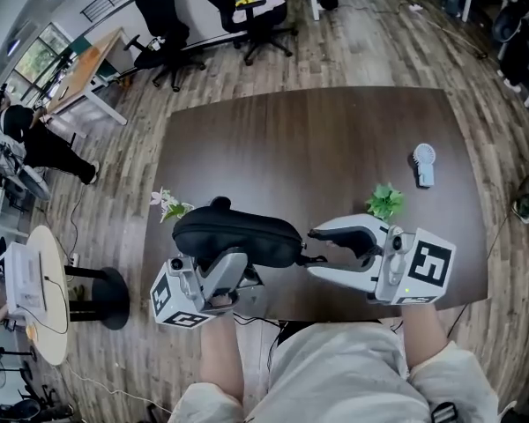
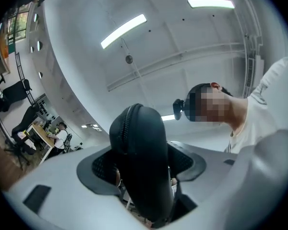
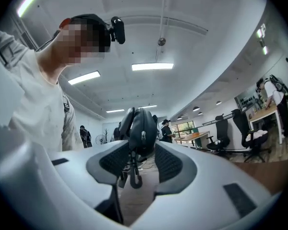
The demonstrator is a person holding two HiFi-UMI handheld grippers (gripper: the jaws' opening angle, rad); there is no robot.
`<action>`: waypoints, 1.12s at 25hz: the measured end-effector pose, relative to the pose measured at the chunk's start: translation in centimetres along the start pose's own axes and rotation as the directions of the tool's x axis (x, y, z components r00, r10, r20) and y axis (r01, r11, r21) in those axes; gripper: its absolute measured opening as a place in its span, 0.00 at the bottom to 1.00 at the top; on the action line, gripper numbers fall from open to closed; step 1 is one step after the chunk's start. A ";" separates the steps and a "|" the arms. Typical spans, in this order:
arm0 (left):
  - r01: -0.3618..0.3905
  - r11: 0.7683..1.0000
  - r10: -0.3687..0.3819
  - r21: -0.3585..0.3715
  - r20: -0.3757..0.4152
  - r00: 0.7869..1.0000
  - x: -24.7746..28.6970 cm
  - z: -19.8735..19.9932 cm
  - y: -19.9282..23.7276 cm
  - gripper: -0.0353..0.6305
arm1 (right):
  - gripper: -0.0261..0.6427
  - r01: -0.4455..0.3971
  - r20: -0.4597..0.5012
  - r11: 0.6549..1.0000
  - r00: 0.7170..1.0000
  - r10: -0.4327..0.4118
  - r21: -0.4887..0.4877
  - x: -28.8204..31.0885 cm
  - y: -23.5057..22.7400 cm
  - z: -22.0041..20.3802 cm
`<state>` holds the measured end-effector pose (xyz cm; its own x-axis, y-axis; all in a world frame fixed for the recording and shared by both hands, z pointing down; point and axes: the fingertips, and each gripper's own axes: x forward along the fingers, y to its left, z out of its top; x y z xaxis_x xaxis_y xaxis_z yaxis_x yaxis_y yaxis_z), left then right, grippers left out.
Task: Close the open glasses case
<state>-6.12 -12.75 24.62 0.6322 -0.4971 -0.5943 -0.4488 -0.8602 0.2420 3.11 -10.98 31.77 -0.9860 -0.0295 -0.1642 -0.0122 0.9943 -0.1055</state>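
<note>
The black zippered glasses case (image 1: 238, 232) is held in the air over the table's near edge, its two halves lying together. My left gripper (image 1: 232, 265) grips it from below, its pads pressed on both sides of the case (image 2: 141, 166). From the right, my right gripper (image 1: 316, 252) reaches the case's right end. In the right gripper view the case end (image 3: 141, 128) stands just beyond the jaws, and the zipper pull (image 3: 133, 176) hangs between the pads. It is close to the left pad, and a gap remains on the right.
The dark wooden table (image 1: 317, 148) carries a small white hand fan (image 1: 424, 164), a green plant sprig (image 1: 386, 201) and a white flower sprig (image 1: 167, 204). Black office chairs (image 1: 163, 25) stand beyond it, and a round white side table (image 1: 44, 298) is at the left.
</note>
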 end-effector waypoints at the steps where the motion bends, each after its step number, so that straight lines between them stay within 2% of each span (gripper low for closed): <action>1: 0.002 1.000 -0.002 0.002 0.003 1.000 0.1 0.1 0.0 0.50 | 0.28 0.005 -0.007 1.000 1.000 -0.005 -0.003 -0.1 0.0 -0.1; 5: 0.012 1.000 -0.012 0.022 -0.016 1.000 0.5 0.1 -0.4 0.50 | 0.20 0.003 -0.003 1.000 1.000 -0.003 0.016 0.0 -0.1 0.0; 12: 0.015 0.999 -0.015 0.030 -0.012 1.000 1.0 0.2 -0.7 0.50 | 0.17 -0.025 0.012 0.998 1.000 0.024 0.060 0.2 -0.1 0.0; 14: 0.014 0.999 -0.013 0.033 -0.015 1.000 0.8 0.2 -0.8 0.50 | 0.11 -0.029 0.012 0.998 1.000 0.028 0.061 0.3 0.0 -0.1; 16: 0.017 0.999 -0.016 0.040 -0.026 1.000 0.8 0.1 -1.0 0.50 | 0.08 -0.034 0.009 0.997 0.999 0.033 0.062 0.3 0.1 -0.3; 21: 0.028 0.996 -0.020 0.090 -0.088 0.996 0.7 -0.4 -1.4 0.50 | 0.08 -0.044 0.010 0.995 0.999 0.043 0.091 0.0 0.0 -0.7; 28: 0.034 0.983 0.001 0.178 -0.193 0.981 0.9 -1.3 -1.6 0.50 | 0.05 -0.007 0.046 0.986 0.999 0.000 0.165 -0.8 -1.3 -0.8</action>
<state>-4.04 -12.01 24.71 0.7421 -0.5102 -0.4347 -0.5319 -0.8429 0.0812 3.80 -12.12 32.86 -0.9773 -0.0346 -0.2092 0.0224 0.9642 -0.2644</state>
